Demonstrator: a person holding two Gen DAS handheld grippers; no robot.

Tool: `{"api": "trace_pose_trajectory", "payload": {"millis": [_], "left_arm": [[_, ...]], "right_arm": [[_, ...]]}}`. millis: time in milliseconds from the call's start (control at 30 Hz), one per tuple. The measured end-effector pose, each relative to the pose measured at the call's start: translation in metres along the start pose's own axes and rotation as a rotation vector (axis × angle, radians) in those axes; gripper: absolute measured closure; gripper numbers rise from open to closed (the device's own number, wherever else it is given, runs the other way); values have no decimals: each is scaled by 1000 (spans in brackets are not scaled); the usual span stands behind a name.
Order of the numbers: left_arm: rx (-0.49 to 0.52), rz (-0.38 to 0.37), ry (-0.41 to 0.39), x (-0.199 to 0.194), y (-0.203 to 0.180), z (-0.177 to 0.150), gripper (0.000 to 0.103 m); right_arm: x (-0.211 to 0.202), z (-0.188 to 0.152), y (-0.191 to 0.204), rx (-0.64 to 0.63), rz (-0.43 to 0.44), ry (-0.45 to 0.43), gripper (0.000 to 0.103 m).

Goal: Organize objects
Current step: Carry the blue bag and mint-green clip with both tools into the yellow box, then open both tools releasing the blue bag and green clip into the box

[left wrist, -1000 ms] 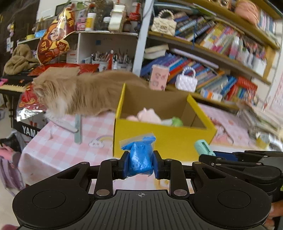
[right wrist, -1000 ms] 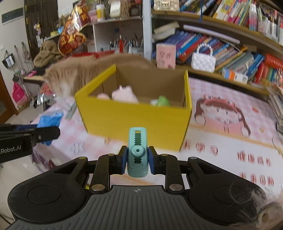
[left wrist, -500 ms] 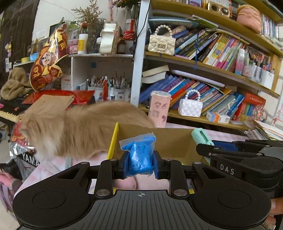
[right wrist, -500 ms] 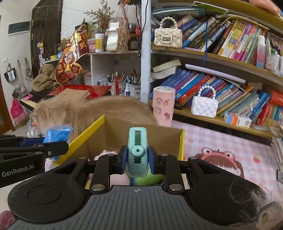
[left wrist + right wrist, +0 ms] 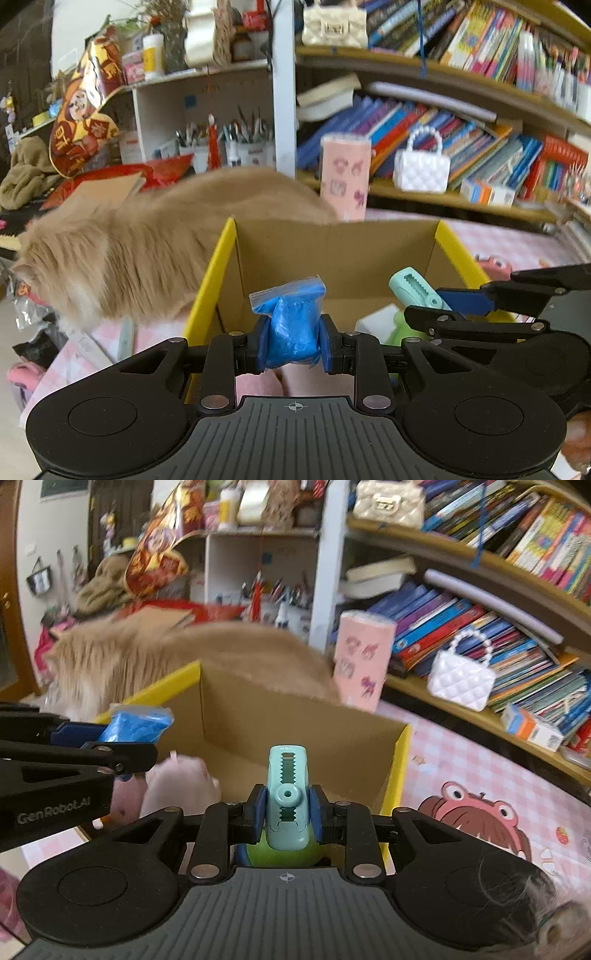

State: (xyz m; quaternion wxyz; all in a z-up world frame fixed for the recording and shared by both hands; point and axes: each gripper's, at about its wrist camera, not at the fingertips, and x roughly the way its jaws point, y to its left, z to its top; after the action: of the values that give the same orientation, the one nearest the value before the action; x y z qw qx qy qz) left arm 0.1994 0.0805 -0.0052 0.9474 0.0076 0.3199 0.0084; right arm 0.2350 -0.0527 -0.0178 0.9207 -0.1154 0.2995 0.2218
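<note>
Both grippers, left (image 5: 293, 345) and right (image 5: 287, 821), were pictured over the yellow box (image 5: 210, 280), clamped on a blue bag (image 5: 291, 325) and a teal clip (image 5: 288, 797); release into the box was judged next.

A blue bag (image 5: 293, 332) (crumpled plastic, sealed top upward) sits above the open yellow box (image 5: 210, 280). A mint clip (image 5: 288, 797) stands upright over it too, above the green toy (image 5: 282, 854) and pink toy (image 5: 177, 786) inside.
</note>
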Motion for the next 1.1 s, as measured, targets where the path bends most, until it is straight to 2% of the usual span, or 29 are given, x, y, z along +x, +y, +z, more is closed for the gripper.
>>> {"api": "trace_pose_trajectory", "payload": {"millis": [233,433,733,833,867,1033,1100], "left_arm": [[6,9,65,20,-4,-4,77],[35,18,65,22,-9,-3,77],[81,30,52,21,-14,-4,76],[61,22,44,18,-12,-3,63],[48,14,33,16,-10,-2,54],[35,-14,-19,-1,-9,1,50],[34,-20,-39,-9,-10,2,44]], "right_arm": [[16,-6,2,-83,44,40,80],[22,-3,6,-158,88,91,80],[27,-1,3,-130,105,148,80],[24,-1,3,-134,97,127,72],[23,-1,4,-135,93,121,72],[8,-2,3,-112,70,78,63],[-1,-2,3,-107,53,52,63]]}}
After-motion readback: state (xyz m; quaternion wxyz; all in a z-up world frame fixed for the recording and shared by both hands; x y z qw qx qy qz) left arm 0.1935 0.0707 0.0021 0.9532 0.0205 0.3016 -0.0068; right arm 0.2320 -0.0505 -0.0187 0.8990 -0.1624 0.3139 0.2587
